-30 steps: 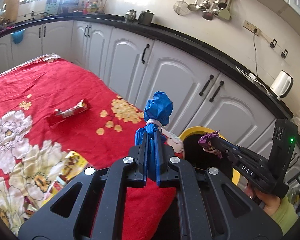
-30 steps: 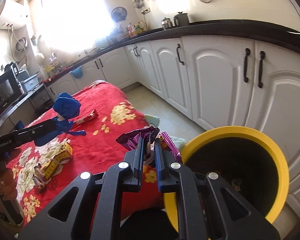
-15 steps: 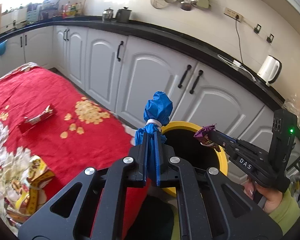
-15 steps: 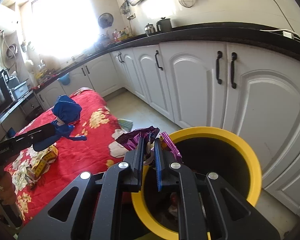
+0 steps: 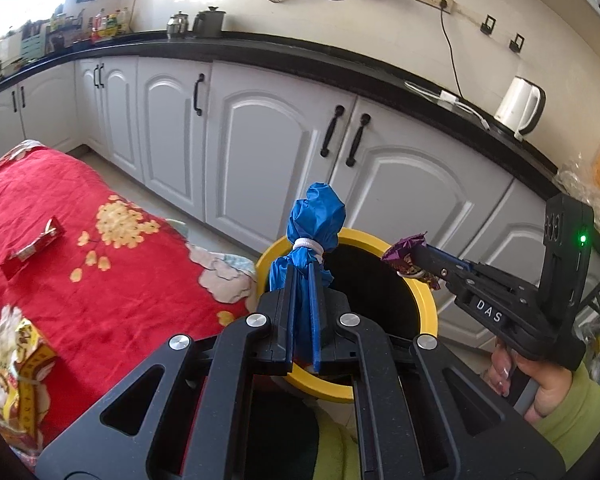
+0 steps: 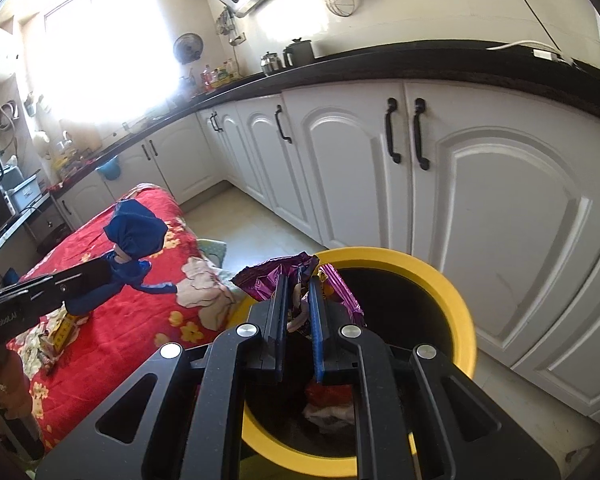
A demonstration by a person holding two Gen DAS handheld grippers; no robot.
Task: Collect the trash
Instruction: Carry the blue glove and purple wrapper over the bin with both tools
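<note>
My left gripper [image 5: 302, 276] is shut on a knotted blue plastic bag [image 5: 315, 224] tied with a white band, held over the near-left rim of the yellow-rimmed bin [image 5: 426, 300]. My right gripper [image 6: 298, 280] is shut on a crumpled purple wrapper [image 6: 268, 276], above the bin [image 6: 452, 292] and its black inside, where some trash lies at the bottom. The left wrist view shows the right gripper [image 5: 410, 258] with the purple wrapper [image 5: 404, 254] over the bin's far-right rim. The right wrist view shows the blue bag [image 6: 134, 236] in the left gripper [image 6: 112, 270].
A table with a red flowered cloth [image 5: 60, 248] stands left of the bin; a red wrapper [image 5: 32, 246] and a yellow packet [image 5: 24, 380] lie on it. White cabinets [image 5: 268, 148] under a black counter run behind the bin. A white kettle [image 5: 520, 106] stands on the counter.
Both grippers have moved right from above the table to over the bin, each holding its piece of trash. The bin now sits under both of them.
</note>
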